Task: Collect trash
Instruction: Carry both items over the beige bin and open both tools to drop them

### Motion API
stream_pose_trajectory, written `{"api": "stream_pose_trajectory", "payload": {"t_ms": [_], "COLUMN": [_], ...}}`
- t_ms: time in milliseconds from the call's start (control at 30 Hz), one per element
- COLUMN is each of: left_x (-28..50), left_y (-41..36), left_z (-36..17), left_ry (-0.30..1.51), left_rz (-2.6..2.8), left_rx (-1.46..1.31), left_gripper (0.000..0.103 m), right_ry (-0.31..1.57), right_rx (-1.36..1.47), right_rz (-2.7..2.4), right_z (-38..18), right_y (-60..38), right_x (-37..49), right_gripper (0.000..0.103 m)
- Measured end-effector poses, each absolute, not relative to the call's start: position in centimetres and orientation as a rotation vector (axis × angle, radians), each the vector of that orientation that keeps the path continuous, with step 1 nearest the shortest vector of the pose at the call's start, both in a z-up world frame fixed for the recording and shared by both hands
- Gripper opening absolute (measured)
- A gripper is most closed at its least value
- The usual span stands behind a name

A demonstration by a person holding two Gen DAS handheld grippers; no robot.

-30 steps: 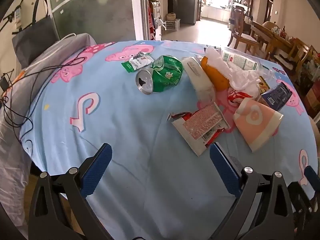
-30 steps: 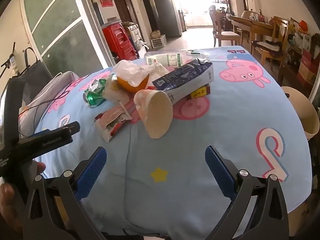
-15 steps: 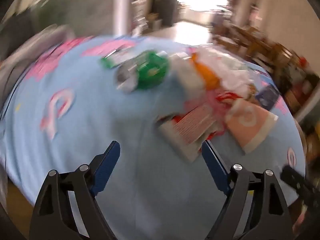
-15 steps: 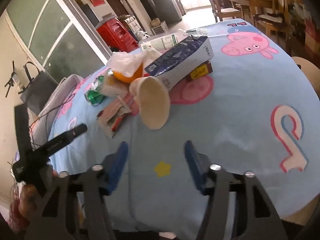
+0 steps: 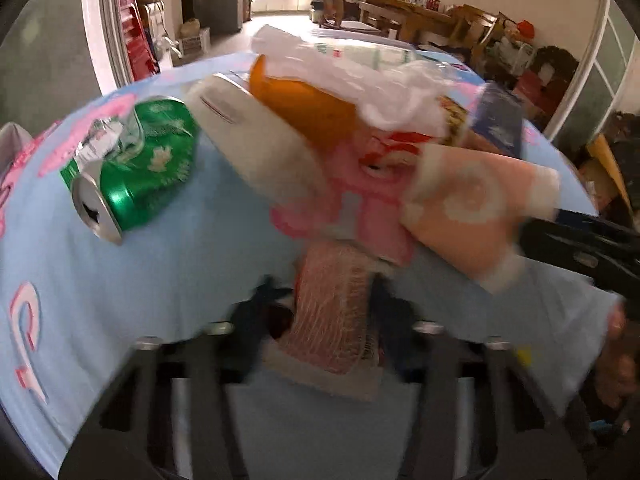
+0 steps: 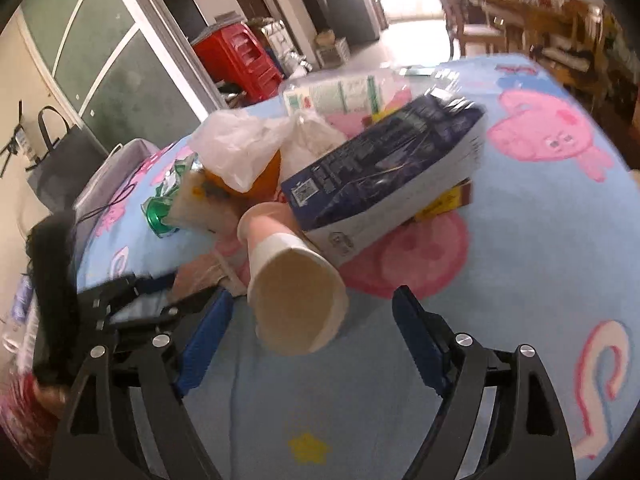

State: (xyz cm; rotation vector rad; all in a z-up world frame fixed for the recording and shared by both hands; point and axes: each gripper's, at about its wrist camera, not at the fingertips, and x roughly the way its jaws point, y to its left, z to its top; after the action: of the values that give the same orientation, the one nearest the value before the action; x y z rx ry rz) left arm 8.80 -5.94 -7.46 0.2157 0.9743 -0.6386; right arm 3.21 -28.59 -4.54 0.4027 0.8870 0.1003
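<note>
The left hand-held gripper point(image 5: 326, 312), jaws just closing, brackets a flat crinkled red-and-white plastic wrapper point(image 5: 332, 312); whether it grips is unclear. The released right hand-held gripper point(image 6: 312, 320), just widening, flanks a toppled pink conical paper cup point(image 6: 292, 284).

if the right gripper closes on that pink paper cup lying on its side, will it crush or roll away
The pink paper cup lies on its side, open mouth toward the right gripper, whose jaws have just been opening and stand wide of it. Thin paper walls would likely dent under a firm squeeze. Its taper suggests it would roll in a curve if nudged. It probably weighs very little.
</note>
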Motion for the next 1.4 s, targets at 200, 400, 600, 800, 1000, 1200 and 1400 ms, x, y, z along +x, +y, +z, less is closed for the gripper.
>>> {"api": "stream_pose_trajectory", "payload": {"t_ms": [200, 400, 600, 800, 1000, 1200, 1400], "left_x": [3.9, 1.3, -0.6, 0.8, 1.4, 2.8, 3.1], "left_y": [-6.0, -10.6, -20.0, -36.3, -50.0, -54.4, -49.2], "left_z": [-6.3, -4.5, -1.3, 0.4, -1.6, -3.5, -1.3], "left_ry": [1.000, 1.007, 0.976, 0.938, 0.974, 1.011, 0.972], "left_rz": [-0.685, -0.831, -1.026, -1.157, -1.167, -1.060, -1.085], "left_rx": [0.135, 0.131, 0.205, 0.290, 0.325, 0.334, 0.278], "left_gripper": [0.013, 0.013, 0.013, 0.013, 0.017, 0.071, 0.071], "right_ry": [0.859, 0.766, 0.590, 0.513, 0.581, 0.611, 0.547], "right_rx": [0.385, 0.368, 0.457, 0.595, 0.650, 0.685, 0.698], "right_rz": [0.171, 0.129, -0.131, -0.507, -0.609, -0.609, -0.610], "right_z": [-3.1, -1.9, -0.1, -0.7, -4.4, -6.3, -5.3], "right_y": [-28.1, -31.9, -40.7, -53.8, -59.6, -60.6, -60.3], "right_x": [0.5, -5.8, -11.8, -15.1, -13.4, -12.2, -14.3], "right_gripper": [0.018, 0.015, 0.015, 0.015, 0.018, 0.046, 0.046]}}
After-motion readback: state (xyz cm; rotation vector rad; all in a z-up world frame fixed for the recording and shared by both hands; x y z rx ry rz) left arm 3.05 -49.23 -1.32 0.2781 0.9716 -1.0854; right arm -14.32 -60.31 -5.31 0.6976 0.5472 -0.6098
